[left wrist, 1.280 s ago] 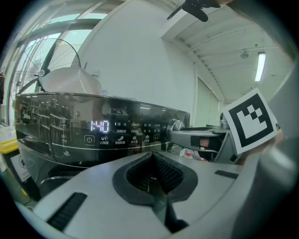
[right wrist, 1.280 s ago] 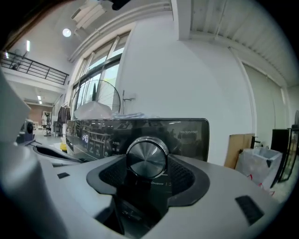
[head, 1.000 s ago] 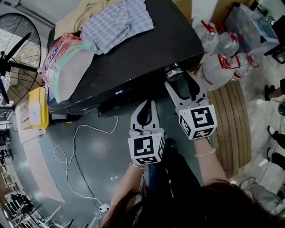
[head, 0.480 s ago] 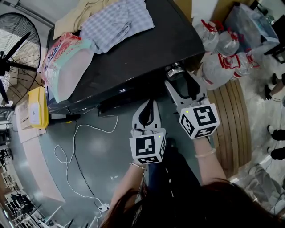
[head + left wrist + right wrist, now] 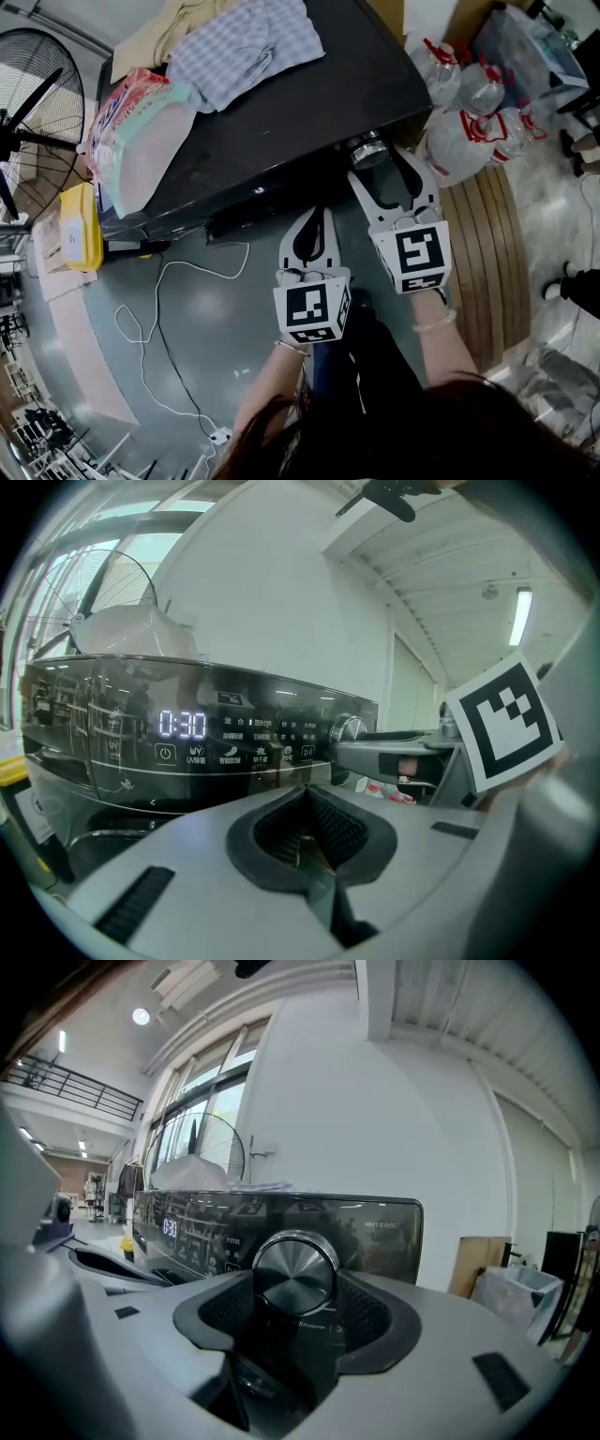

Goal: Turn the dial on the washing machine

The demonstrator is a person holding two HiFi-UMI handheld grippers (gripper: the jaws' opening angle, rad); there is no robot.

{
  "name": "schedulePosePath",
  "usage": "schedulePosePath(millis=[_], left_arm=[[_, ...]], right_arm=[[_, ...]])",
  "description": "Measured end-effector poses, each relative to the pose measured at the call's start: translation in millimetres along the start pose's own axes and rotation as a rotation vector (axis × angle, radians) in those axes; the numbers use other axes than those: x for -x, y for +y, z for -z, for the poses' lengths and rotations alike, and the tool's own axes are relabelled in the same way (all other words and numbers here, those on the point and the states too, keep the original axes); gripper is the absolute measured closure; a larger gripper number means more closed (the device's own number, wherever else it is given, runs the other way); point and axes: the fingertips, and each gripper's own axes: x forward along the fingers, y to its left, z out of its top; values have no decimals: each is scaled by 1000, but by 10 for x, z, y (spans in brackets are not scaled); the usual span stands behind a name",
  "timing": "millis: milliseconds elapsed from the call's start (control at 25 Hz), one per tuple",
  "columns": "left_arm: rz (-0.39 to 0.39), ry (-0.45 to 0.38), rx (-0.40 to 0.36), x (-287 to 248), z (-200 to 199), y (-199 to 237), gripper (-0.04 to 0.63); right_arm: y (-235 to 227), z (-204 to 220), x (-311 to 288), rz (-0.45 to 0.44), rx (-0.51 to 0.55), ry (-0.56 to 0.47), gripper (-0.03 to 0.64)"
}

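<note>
Dial (image 5: 295,1272) clamped between my right tongs (image 5: 380,166), my left tongs (image 5: 305,801) pressed together and empty, just beside, at their left

We see the washing machine (image 5: 281,122) as a dark, glossy unit with a flat black top. Its front control panel (image 5: 234,738) is lit: the display (image 5: 182,725) reads 0:30, with rows of small white icons beside it. The dial (image 5: 295,1272) is a round knob with a brushed-metal face and a bright rim. It stands proud at the right end of the panel, face out, and looks seated between the fingers (image 5: 227,1313) of the right gripper (image 5: 295,1288), pads against both sides.
</note>
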Motion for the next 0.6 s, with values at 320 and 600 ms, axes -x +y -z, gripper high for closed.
schedulePosePath(millis=[320, 600], left_arm=[[-4, 5, 2, -3, 33, 28, 578], [-1, 12, 6, -1, 52, 28, 578]], right_arm=[[-36, 53, 3, -9, -211, -41, 324], [-49, 53, 3, -24, -407, -76, 325]])
